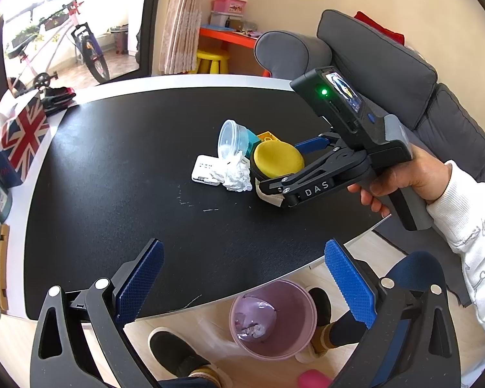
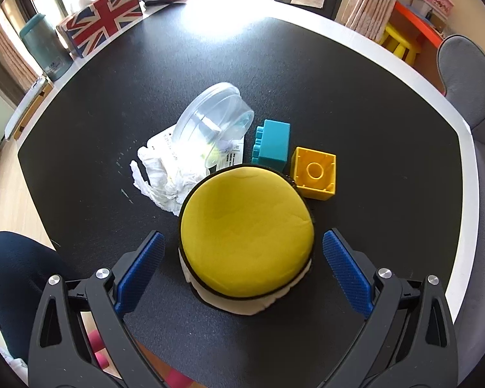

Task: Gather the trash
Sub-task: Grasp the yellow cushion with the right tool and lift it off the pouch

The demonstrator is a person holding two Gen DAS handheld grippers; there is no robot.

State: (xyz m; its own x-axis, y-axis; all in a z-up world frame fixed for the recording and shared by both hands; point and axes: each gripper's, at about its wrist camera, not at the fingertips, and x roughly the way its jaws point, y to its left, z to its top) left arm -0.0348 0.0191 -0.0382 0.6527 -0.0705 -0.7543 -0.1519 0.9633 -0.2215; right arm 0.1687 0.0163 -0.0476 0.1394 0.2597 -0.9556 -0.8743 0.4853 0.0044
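Note:
On the black table (image 1: 119,168) lies a pile: a crumpled white tissue (image 1: 237,174) (image 2: 160,177), a clear plastic cup (image 1: 231,139) (image 2: 213,119) on its side, a white card (image 1: 205,169), a teal brick (image 2: 271,145), a yellow brick (image 2: 315,173) and a round yellow pouch (image 1: 278,158) (image 2: 247,232). My right gripper (image 2: 242,258) (image 1: 284,165) is open, its blue pads on either side of the pouch without touching it. My left gripper (image 1: 242,278) is open and empty over the table's near edge, above a pink trash bin (image 1: 302,320) on the floor holding some paper.
A Union Jack tissue box (image 1: 19,139) (image 2: 103,16) and a teal bottle (image 2: 45,48) stand at the table's far side. A grey sofa (image 1: 388,64) runs along the right. The person's shoes (image 1: 174,352) are beside the bin.

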